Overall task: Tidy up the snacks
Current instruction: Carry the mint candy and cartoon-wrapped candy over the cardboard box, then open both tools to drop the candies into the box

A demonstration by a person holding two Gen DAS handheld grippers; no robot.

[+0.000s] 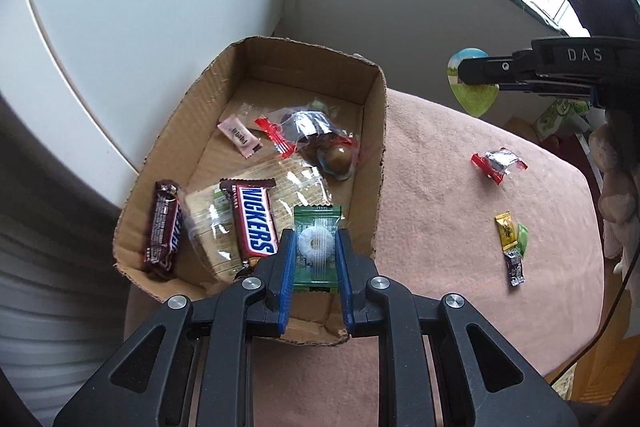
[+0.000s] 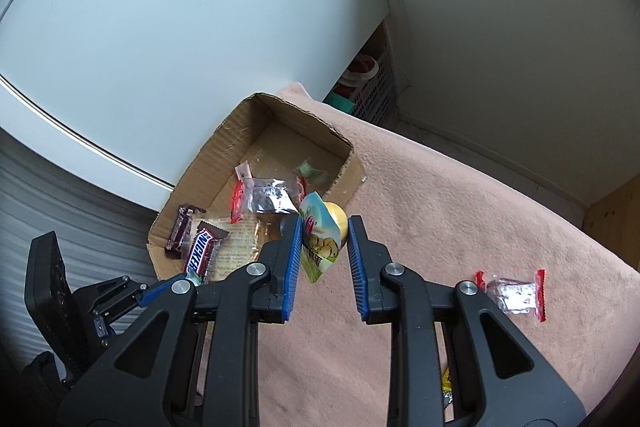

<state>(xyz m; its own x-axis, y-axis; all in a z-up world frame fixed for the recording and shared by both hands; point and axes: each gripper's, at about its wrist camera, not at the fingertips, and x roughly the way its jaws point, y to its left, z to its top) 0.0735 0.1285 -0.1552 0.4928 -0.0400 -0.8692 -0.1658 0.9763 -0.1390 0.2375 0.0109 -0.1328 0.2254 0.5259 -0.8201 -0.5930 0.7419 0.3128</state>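
A cardboard box (image 1: 180,135) sits on the pink cloth and holds two Snickers bars (image 1: 254,223), a clear packet and several small sweets. My left gripper (image 1: 317,241) is shut on a green mint candy packet (image 1: 316,227), held over the box's near right corner. My right gripper (image 2: 324,231) is shut on a green and yellow snack packet (image 2: 320,231), held just right of the box (image 2: 224,143). In the left wrist view it shows at the upper right, with the packet (image 1: 474,95) in it.
On the pink cloth (image 1: 440,207) lie a red-ended foil sweet (image 1: 498,163) and a yellow and a dark sweet (image 1: 510,243). The foil sweet also shows in the right wrist view (image 2: 516,297). A white appliance stands behind the box, a windowsill with plants beyond.
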